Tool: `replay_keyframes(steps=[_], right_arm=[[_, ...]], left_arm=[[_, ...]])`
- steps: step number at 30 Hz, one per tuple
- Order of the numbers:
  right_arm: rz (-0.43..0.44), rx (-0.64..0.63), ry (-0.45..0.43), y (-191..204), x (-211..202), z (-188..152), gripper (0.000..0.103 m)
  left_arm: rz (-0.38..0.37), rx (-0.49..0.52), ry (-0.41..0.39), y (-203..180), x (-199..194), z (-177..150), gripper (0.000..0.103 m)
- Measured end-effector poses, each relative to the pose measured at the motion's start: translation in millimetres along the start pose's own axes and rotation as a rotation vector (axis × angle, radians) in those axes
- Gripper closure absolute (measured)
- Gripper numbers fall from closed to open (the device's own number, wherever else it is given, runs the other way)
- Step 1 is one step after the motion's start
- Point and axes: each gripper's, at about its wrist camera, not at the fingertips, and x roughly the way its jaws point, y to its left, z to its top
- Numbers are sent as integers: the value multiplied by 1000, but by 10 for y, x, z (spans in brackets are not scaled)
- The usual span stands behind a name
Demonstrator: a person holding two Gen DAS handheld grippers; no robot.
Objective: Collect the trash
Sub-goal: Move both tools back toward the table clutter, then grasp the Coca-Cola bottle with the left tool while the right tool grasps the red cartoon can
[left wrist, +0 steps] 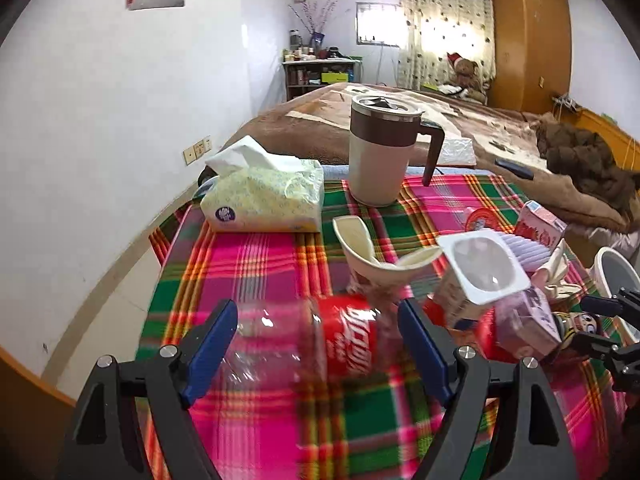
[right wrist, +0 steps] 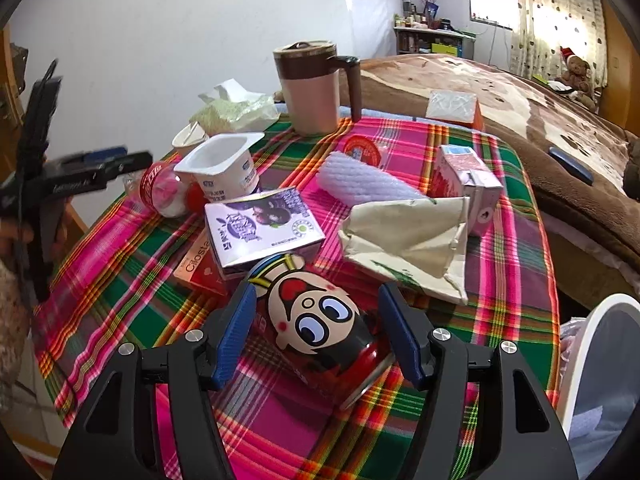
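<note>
On the far left of the counter (left wrist: 256,264), which wears a pink, green and red plaid cloth, a soft pack of tissues (left wrist: 264,196) lies with one sheet sticking up. Just right of it and further back stands a cream mug with a brown lid and handle (left wrist: 380,152).

In front of these, the left tongs (left wrist: 316,344) are spread wide, their blue pads on either side of a clear plastic bottle with a red label (left wrist: 344,344) that lies on its side on the cloth; neither pad presses on it. Just behind the bottle a crumpled paper cup (left wrist: 368,252) lies tipped over, and to its right an empty white yogurt pot (right wrist: 224,168) stands open, touching the bottle.

Further right comes a purple drink carton (right wrist: 260,228) resting on a red packet. Below it, the right tongs (right wrist: 316,336) are also spread, straddling a red can with a cartoon face (right wrist: 320,320) that lies on its side; a gap shows at each pad. Beyond lie a white foam sleeve (right wrist: 360,180), a flattened paper bag (right wrist: 412,240) and a pink milk carton (right wrist: 468,184). At the far right edge a white bin (right wrist: 600,356) stands beside the counter.
</note>
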Motion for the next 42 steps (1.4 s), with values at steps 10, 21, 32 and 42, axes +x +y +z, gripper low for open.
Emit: replay_keyframes(steps=[10,21,32,42], right_arm=[[-7,-14,45,45,55,-48,38],[-11,3,59,25,36,-108,38],[-16,11,60,9,37,-115,38],[-15,7,72,0,75,-109,38]], left_arm=[[-91,87,90,88,229,30,13],[-115,177,138,-104,61,-107,12],[-113,271,126,-130,199,114,12],[-173,317,249,-98,448,-35,12]])
